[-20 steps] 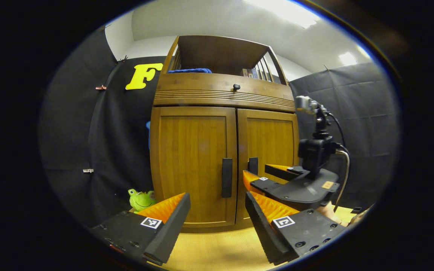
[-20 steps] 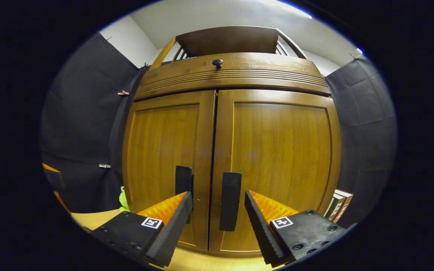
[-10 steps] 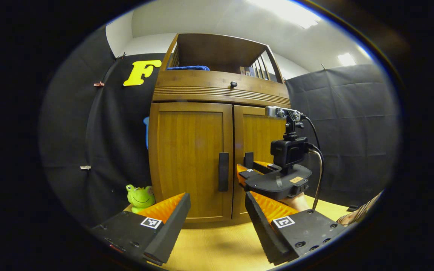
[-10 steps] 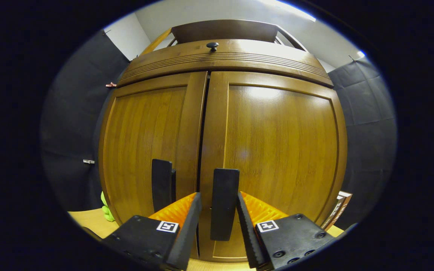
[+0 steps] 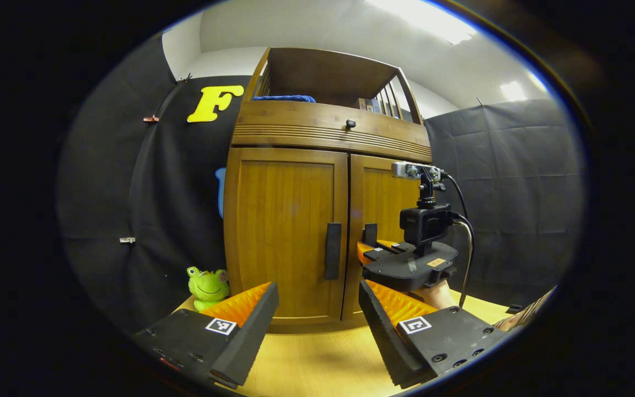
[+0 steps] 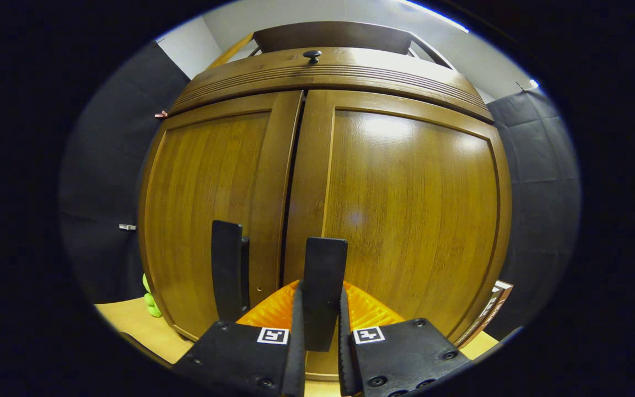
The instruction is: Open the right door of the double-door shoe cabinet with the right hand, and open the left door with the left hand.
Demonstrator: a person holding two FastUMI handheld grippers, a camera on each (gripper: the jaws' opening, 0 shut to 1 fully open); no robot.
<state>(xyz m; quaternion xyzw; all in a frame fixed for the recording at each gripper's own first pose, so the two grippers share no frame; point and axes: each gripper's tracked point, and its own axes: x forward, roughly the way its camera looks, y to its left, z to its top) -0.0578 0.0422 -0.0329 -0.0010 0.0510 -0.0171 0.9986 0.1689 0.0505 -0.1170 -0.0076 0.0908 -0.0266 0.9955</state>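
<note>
Right gripper view: right tool pinching right door handle at 6 o'clock; both cabinet doors look closed. Left gripper view: left tool spread wide, hovering above table, left door handle at 12 o'clock, well apart. Risks: straight pull rather than arc could slip pads off handle; opening right door may strike left tool.

The shoe cabinet is glossy varnished wood, its door handle matt, perhaps plastic.

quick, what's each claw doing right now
left claw: open, holding nothing
right claw: closed on the right door handle
</note>
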